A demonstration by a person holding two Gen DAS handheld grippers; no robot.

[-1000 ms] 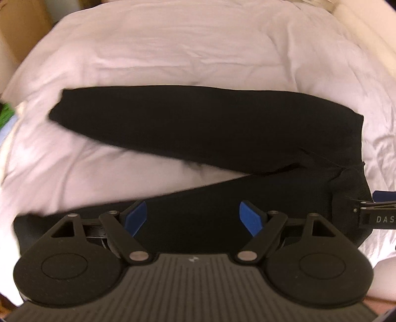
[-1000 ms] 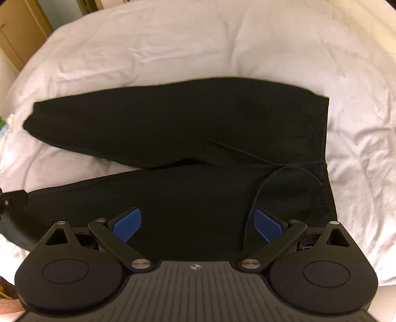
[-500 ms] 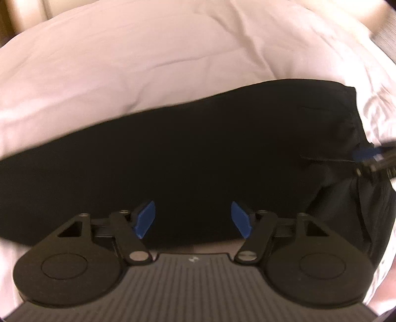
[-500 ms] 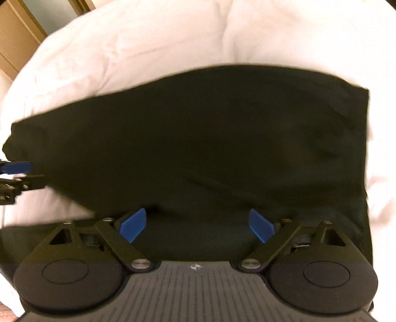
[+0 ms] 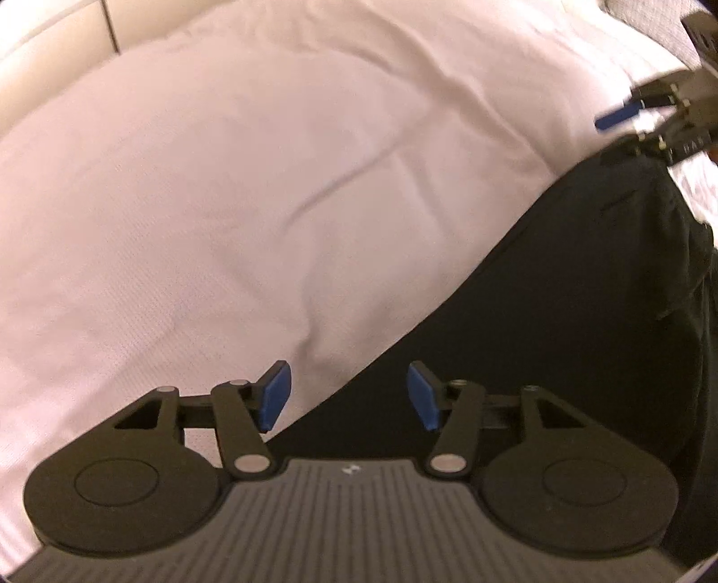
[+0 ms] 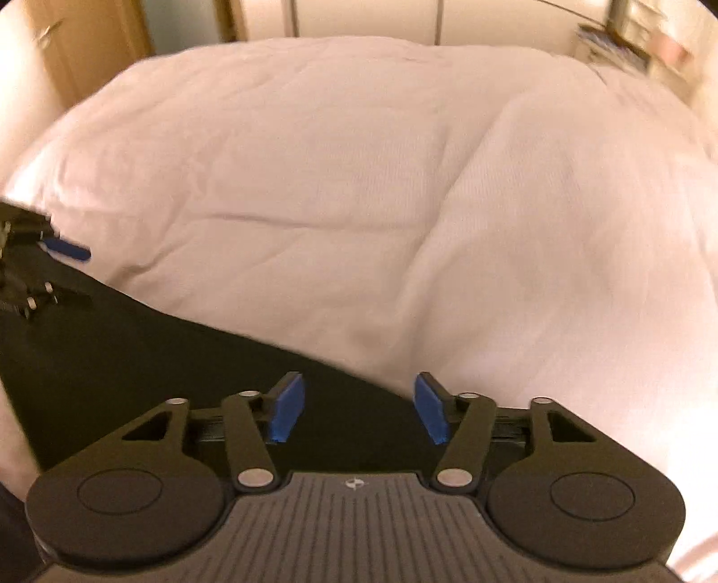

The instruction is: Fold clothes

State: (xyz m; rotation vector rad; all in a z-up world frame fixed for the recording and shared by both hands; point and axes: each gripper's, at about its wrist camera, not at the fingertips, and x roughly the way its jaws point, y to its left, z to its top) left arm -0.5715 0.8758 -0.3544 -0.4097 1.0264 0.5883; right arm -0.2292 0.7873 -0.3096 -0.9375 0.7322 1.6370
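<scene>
Black trousers (image 5: 561, 314) lie on the white duvet (image 5: 224, 202). In the left wrist view their far edge runs diagonally from lower left to upper right. My left gripper (image 5: 345, 397) is open, over that edge, holding nothing. In the right wrist view the trousers (image 6: 134, 358) fill the lower left. My right gripper (image 6: 356, 408) is open over their far edge. Each gripper shows in the other's view: the right one (image 5: 650, 121) at the upper right, the left one (image 6: 40, 269) at the left edge.
The white duvet (image 6: 404, 202) covers the bed beyond the trousers. A pale headboard or wall (image 5: 54, 49) stands at the back left. A wooden door or cabinet (image 6: 89, 45) and cluttered shelves (image 6: 641, 40) stand beyond the bed.
Both grippers have moved forward across the trousers to their far edge. The trousers, which filled both views, now lie in the lower corners. Both grippers stay open.
</scene>
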